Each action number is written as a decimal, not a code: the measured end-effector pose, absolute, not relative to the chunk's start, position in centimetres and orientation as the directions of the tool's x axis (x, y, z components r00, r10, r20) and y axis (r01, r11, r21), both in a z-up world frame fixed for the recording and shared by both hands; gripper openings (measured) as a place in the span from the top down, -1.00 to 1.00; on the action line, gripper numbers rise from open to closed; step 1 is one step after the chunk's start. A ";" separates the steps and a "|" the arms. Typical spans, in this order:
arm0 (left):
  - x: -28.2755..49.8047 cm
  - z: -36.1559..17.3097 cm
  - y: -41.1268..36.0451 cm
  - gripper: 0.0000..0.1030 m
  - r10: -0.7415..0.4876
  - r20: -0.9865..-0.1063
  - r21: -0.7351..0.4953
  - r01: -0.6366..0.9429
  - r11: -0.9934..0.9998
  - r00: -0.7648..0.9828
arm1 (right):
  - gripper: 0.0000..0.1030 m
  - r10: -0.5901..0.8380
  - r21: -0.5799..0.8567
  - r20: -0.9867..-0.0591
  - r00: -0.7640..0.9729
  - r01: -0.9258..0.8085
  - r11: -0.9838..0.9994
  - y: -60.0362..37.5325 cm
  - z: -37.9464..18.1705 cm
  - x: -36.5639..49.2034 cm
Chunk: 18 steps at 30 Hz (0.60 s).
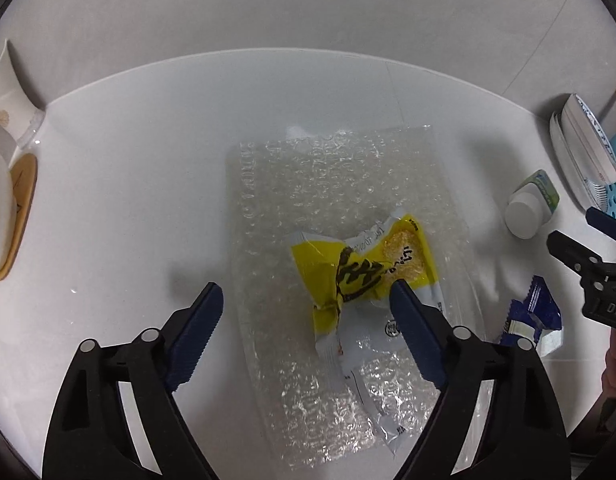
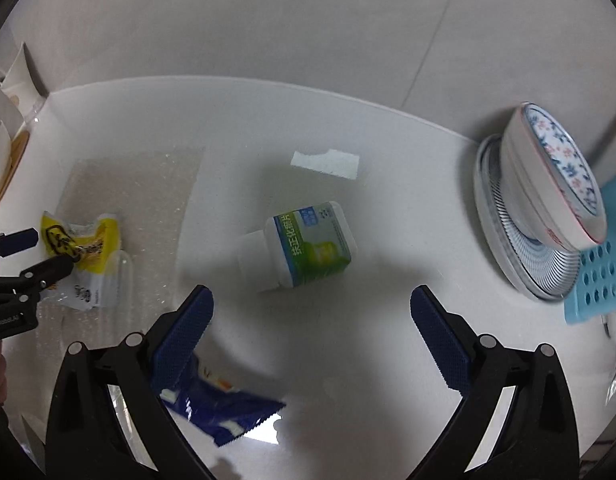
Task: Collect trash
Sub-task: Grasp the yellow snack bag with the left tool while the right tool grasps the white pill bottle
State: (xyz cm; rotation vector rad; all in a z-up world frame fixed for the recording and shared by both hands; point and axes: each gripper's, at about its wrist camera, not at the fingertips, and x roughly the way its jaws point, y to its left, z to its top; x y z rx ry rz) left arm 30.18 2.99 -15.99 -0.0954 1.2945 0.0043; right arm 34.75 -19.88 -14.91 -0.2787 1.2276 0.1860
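The left tool (image 1: 304,296) stands wide, its jaws well apart and clamping nothing; one blue pad (image 1: 404,308) overlaps the edge of a yellow wrapper (image 1: 364,268), though contact cannot be told. The wrapper lies crumpled between the jaws, nearer that pad, its long axis running diagonally away from the tool, atop a sheet of bubble wrap (image 1: 340,184) that stretches lengthwise ahead of the tool and beneath it on the white desk (image 1: 128,200).

The right tool (image 2: 312,304) is also wide open and holds nothing. A white bottle (image 2: 304,248) with a green and blue label lies on its side just ahead, between the jaw lines, cap toward the left pad's side. A blue wrapper (image 2: 224,404) lies flat under and behind the left pad (image 2: 184,332). A torn paper scrap (image 2: 326,162) lies farther ahead, stacked dishes (image 2: 548,200) well off to the right.
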 end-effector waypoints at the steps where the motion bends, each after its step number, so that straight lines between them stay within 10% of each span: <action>1: 30.4 -16.2 2.9 -0.51 -0.052 -0.962 -0.069 -0.055 0.996 0.269 | -0.84 -0.016 -0.116 -0.946 0.324 -0.290 0.950 -19.8 -15.3 35.1; 11: 31.7 -16.9 2.2 -0.10 -0.042 -0.964 -0.053 -0.034 0.998 0.261 | -0.81 -0.005 -0.102 -0.958 0.288 -0.322 0.941 -19.2 -17.4 37.8; 18: 31.7 -16.5 1.8 0.72 -0.069 -0.962 -0.078 -0.023 0.997 0.263 | -0.34 0.024 -0.065 -0.961 0.275 -0.312 0.948 -18.9 -17.6 37.8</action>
